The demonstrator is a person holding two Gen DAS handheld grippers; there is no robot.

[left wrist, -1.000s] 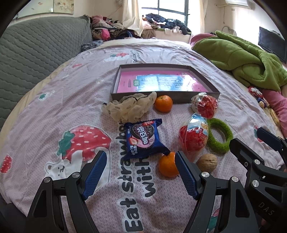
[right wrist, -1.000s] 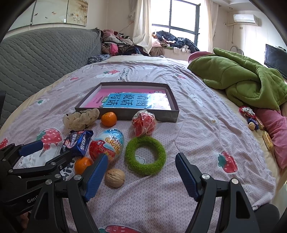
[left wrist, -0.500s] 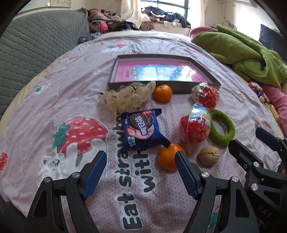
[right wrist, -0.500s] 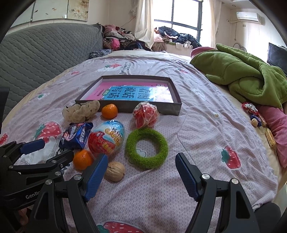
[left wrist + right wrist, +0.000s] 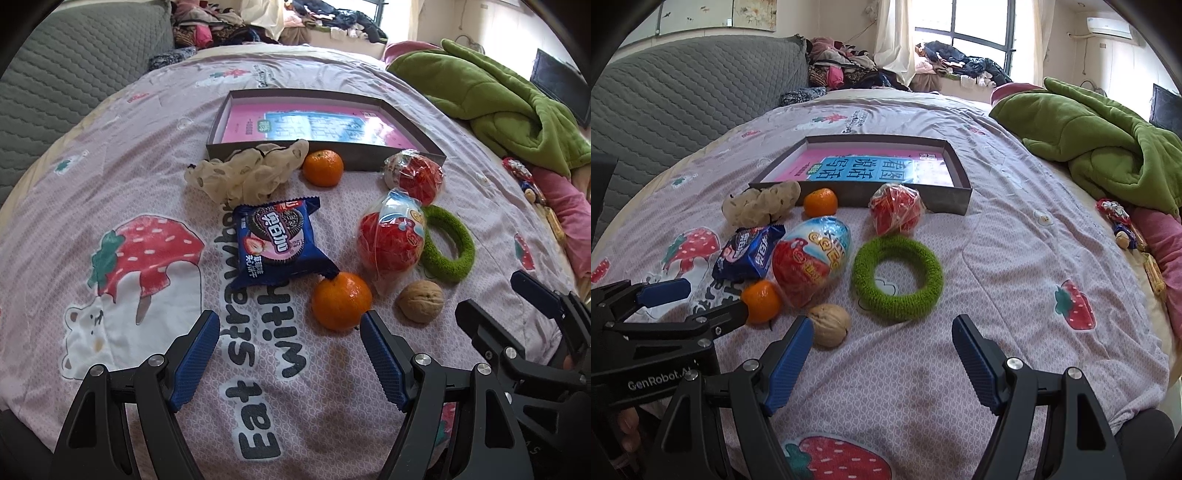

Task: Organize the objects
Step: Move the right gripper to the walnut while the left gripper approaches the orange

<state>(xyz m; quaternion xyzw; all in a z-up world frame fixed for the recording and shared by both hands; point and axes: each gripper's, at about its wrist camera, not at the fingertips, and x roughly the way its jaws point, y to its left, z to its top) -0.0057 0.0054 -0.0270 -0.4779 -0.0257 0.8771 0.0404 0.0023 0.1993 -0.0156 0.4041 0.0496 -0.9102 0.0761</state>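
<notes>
The shallow box (image 5: 325, 153) at the far side is the biggest thing and looks like where the rest should go: stiff card walls, a pink-and-blue printed sheet lying flat inside, light enough to slide if nudged.

In front of it, the green knitted ring (image 5: 897, 277) is soft and springy, easy to pinch anywhere on its band. The foil-wrapped toy egg (image 5: 810, 264) is slick and crinkly, so I'd take it across its narrow middle. The blue biscuit packet (image 5: 275, 245) is light and brittle inside; hold it flat by its edges, not hard. The cream scrunchie (image 5: 247, 173) is limp and will bunch under any grip. The red wrapped ball (image 5: 895, 212) crackles and may slip. The two tangerines, one against the box (image 5: 323, 167) and one nearest (image 5: 341, 300), are firm but bruise if squeezed. The walnut (image 5: 829, 325) is hard, round and likely to roll.

The left gripper (image 5: 288, 338) has its fingers spread wide, empty, one finger just beside the near tangerine. The right gripper (image 5: 882, 345) is likewise parted and empty, its left finger close to the walnut.

All this sits on a bed, on a pale quilt (image 5: 1015, 266) printed with strawberries, soft and yielding, so round things may settle or shift. A green blanket (image 5: 1108, 158) is heaped to the right, a grey quilted headboard (image 5: 683, 99) to the left, clothes piled by the window.
</notes>
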